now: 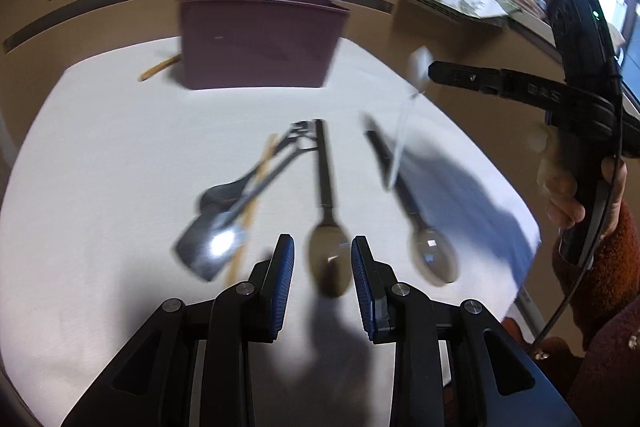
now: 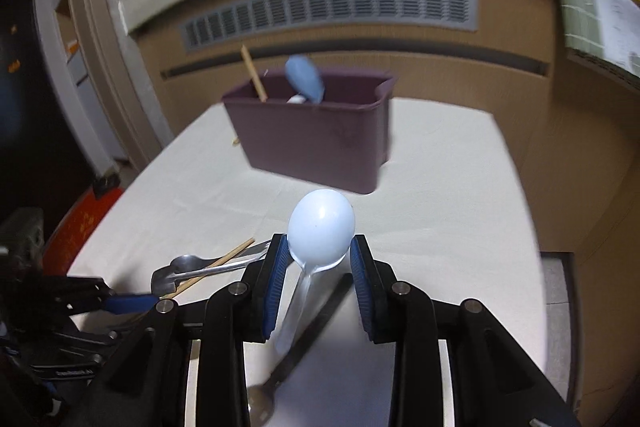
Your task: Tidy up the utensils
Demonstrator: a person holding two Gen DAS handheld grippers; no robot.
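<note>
Two spoons (image 1: 326,227) beside tangled utensils (image 1: 240,195), maroon bin (image 1: 256,43) behind

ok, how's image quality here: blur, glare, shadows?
Left wrist view: motion blur smears the table utensils, glare blows out the leftmost metal utensil, dark shadows cross the white cloth. Right wrist view: pale blue spoon is sharp, bin and wall behind smeared. Both fisheye-warped.
</note>
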